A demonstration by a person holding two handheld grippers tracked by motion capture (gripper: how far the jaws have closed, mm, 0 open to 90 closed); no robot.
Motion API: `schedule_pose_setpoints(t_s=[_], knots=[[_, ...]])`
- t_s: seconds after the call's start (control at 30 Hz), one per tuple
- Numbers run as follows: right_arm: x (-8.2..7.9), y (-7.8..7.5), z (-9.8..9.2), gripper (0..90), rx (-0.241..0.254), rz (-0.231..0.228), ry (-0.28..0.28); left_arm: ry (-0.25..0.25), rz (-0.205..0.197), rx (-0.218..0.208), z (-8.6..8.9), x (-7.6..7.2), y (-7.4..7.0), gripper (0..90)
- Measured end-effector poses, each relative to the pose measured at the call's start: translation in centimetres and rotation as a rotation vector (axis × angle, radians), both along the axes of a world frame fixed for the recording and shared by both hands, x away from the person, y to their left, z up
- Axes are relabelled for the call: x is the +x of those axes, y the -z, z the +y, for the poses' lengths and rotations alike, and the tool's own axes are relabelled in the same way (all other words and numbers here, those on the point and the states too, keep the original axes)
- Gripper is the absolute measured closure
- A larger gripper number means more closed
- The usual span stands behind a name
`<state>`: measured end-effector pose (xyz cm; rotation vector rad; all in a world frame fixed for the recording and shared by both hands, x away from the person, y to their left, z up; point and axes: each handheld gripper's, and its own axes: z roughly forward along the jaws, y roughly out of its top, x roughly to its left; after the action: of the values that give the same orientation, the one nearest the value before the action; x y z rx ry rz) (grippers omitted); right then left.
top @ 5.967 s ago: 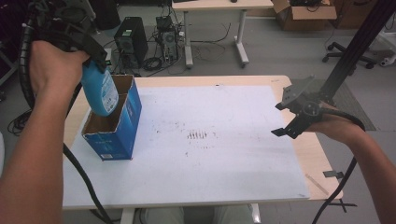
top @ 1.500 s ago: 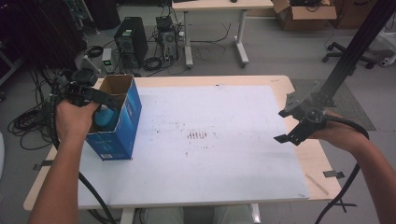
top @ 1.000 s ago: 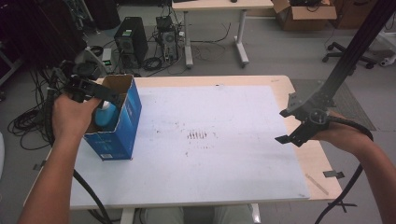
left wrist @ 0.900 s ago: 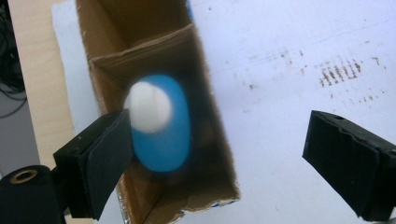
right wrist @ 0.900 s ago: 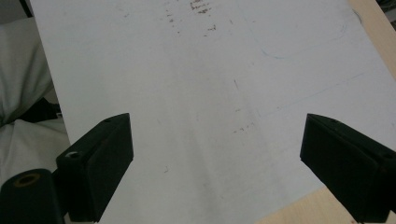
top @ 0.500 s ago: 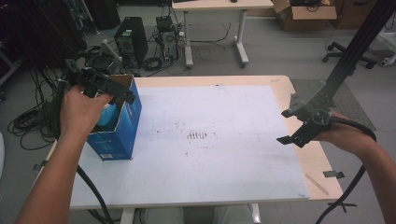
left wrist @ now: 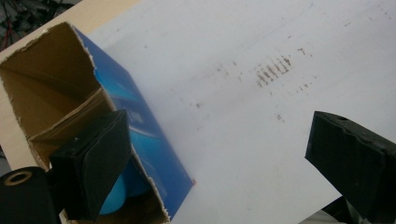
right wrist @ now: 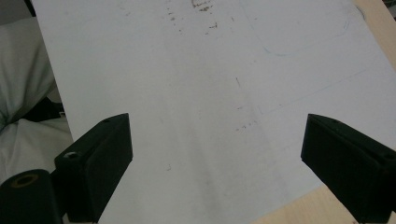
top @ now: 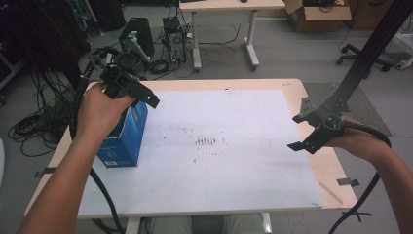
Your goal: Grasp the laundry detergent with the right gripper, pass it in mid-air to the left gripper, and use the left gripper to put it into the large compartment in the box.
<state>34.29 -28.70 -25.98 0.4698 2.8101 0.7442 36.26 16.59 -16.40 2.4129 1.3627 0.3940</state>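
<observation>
Left gripper released bottle; rose above box.

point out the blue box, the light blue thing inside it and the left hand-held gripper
blue box point(left wrist: 149, 154), left gripper view, on its blue side wall
light blue thing point(left wrist: 116, 198), left gripper view, on its rounded surface inside the box
left hand-held gripper point(top: 129, 83), high view, on its black body

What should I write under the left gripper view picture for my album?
Open left tool above a torn blue cardboard box with a light blue thing inside, on a smudged white sheet.

Box on sheet (left edge)
</observation>
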Motion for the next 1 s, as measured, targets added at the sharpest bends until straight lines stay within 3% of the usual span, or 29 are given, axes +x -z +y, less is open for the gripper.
schedule_pose_setpoints(t_s=[0.43,0.83,1.0], knots=[[0.5,0.0,0.0,8.4,-0.004,0.009,0.017,0.165,0.003,0.029,-3.0,-0.1,0.5,7.3],[0.7,0.1,0.1,8.3,-0.005,0.008,0.019,0.345,0.045,0.054,-5.3,-0.5,1.7,7.4],[0.9,0.2,0.2,8.2,-0.008,0.011,0.020,0.395,0.048,0.063,-6.2,-0.8,2.1,7.6]])
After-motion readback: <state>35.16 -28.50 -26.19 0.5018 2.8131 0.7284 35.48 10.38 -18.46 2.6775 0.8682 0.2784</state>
